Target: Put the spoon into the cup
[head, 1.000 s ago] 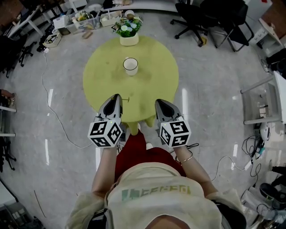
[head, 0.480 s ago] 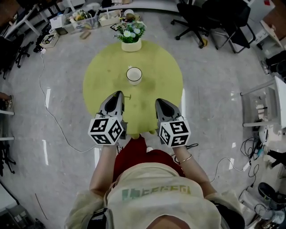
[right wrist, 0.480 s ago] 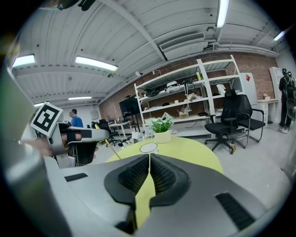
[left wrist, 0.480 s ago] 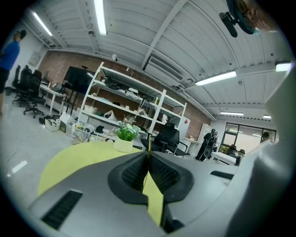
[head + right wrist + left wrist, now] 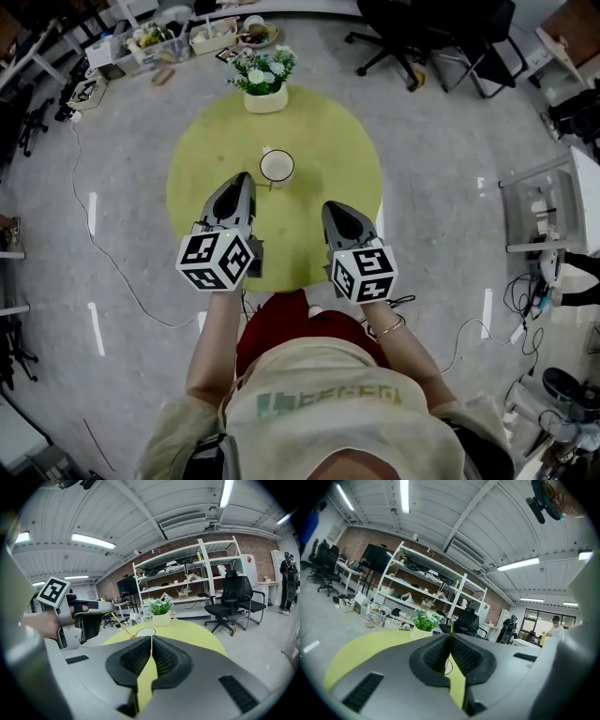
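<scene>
The left gripper [image 5: 246, 179] is clamped on the spoon [image 5: 121, 624]. Its own view shows the jaws pressed together with only a thin gold edge of the handle standing upright in the seam, and the rest of the spoon is hidden by the jaw pads. The right gripper view gives the clearer look. There the spoon is a slim gold stick slanting down from the left gripper's tips, its lower end close beside the rim of the white cup [image 5: 277, 167]. From that angle it cannot be told whether the end is over the opening or just short of it. From the head view the spoon is too thin to pick out. The cup stands upright near the middle of the round yellow-green table [image 5: 323, 131], just beyond the left gripper's tips, and what it holds cannot be seen. The right gripper [image 5: 331, 207] is held over the near right part of the table, apart from the cup, with its jaws closed on nothing. A potted plant [image 5: 263, 77] stands at the table's far edge. The person's forearms are cut off behind the marker cubes.
</scene>
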A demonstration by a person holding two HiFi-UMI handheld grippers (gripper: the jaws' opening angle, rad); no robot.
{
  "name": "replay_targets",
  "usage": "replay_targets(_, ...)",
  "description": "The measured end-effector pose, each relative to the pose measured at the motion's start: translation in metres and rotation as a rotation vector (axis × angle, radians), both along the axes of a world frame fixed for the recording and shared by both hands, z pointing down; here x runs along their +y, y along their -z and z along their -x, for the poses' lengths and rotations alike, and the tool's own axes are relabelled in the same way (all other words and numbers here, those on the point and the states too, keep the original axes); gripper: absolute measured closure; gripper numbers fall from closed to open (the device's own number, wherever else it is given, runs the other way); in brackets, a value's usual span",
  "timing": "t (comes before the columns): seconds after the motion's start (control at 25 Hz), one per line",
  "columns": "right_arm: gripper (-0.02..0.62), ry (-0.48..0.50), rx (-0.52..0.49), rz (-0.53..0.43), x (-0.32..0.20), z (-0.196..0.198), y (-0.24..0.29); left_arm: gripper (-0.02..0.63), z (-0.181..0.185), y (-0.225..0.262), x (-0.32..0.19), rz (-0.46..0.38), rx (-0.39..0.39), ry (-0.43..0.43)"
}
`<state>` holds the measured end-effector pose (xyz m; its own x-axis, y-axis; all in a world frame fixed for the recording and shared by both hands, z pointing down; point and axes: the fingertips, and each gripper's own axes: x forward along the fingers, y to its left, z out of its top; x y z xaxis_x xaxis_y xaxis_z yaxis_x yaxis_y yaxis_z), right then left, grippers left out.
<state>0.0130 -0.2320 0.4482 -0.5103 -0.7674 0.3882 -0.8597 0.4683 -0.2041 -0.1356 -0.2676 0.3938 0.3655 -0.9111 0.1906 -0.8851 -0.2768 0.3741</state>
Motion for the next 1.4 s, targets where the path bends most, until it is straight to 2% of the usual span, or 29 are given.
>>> replay_targets(0.6,0.558,-0.009,0.012,-0.019,-0.034,0.017,0.012,0.581,-0.004,0.024,-0.049,-0.019,0.062,-0.062)
replay_targets(1.4,0.558,-0.008,0.036,0.071,-0.082,0.029,-0.030,0.581,-0.010,-0.044,-0.094,0.115,0.098,-0.071)
